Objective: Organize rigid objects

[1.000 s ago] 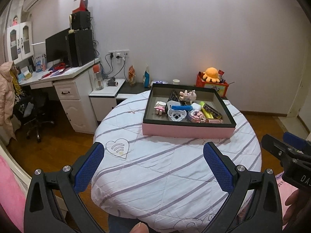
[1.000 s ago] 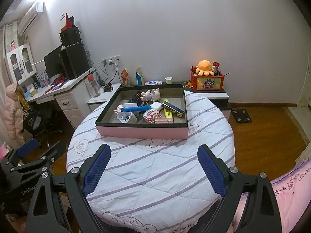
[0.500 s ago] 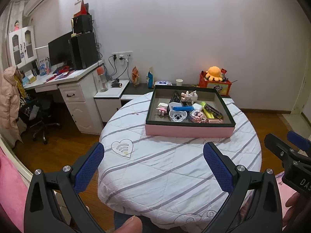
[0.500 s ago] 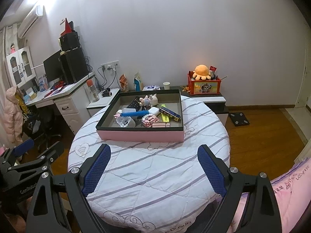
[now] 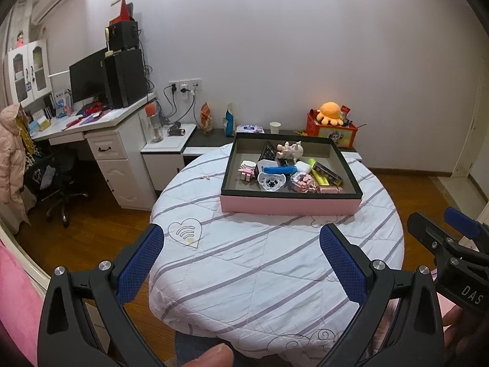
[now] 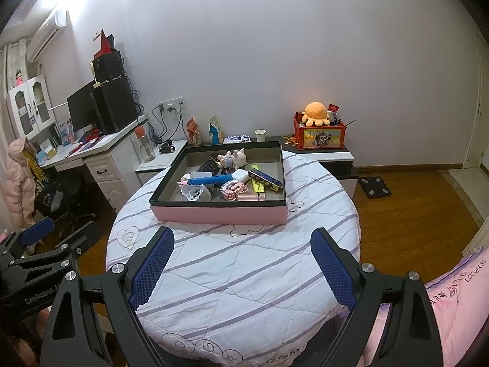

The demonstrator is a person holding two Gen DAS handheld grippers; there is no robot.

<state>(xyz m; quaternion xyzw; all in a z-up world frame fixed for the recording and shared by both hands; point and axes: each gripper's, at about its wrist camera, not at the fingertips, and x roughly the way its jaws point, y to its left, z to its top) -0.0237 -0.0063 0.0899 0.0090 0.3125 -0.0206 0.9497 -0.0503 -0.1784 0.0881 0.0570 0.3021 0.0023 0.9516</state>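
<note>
We hold the left gripper [image 5: 241, 255] above the near edge of the round table [image 5: 275, 263], its blue-padded jaws spread wide with nothing between them. Our right gripper [image 6: 242, 258] hangs in the same manner, jaws fully apart and empty, over the near half of the striped white cloth. In the left wrist view the right gripper shows at the far right edge; in the right wrist view the left gripper sits at the lower left, beside the table.

The tray [image 6: 220, 215], pink-walled with a dark rim, lies on the far half of the table, well apart from both grippers. Inside it the rigid objects are heaped toward the middle and the near wall: a blue bar [image 6: 211, 180] lying across the pile, a white round case [image 5: 271, 181] just in front of it, a pink block toy [image 5: 247, 169] on the left, a pig figurine [image 5: 290, 150] toward the back next to a dark remote [image 5: 268, 151], a yellow highlighter [image 6: 258, 185] and a dark flat box [image 6: 265, 179] on the right, and a pink bar [image 6: 251, 196] against the near wall

Behind the table stands a red box [image 6: 319, 134] with an orange plush [image 6: 316, 112] on top, and a white desk [image 5: 91, 128] on the left
</note>
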